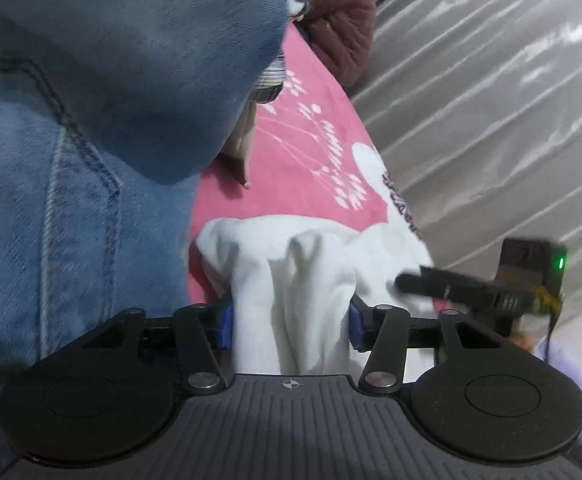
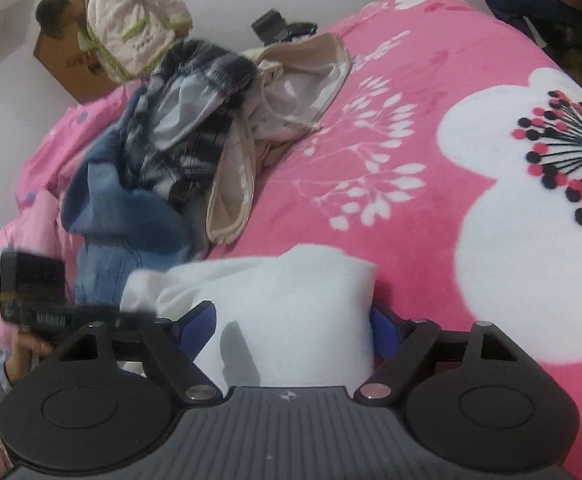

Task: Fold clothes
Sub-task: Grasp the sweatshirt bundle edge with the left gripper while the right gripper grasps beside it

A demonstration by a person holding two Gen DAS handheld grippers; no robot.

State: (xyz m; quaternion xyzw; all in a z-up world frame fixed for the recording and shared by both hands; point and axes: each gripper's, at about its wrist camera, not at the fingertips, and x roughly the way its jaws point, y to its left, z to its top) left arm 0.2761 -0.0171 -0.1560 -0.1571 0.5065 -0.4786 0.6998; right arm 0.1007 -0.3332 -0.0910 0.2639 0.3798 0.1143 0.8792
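Between our left gripper's (image 1: 291, 316) blue pads bunches the soft white garment (image 1: 303, 280), pressed on both sides and lying on the pink flowered fleece blanket (image 1: 303, 128). Our right gripper (image 2: 291, 330) straddles that cloth too, jaws wide; we cannot tell whether it grips. Blue denim clothing (image 1: 71, 160) is heaped just left.

a white garment (image 2: 275, 304) lies bunched between the blue pads (image 2: 195, 328) of the right gripper (image 2: 291, 332) on a pink floral blanket (image 2: 431, 128). behind it, a heap of clothes (image 2: 179, 128) (denim, plaid, beige). at left, the left gripper (image 2: 39, 300), blurred.
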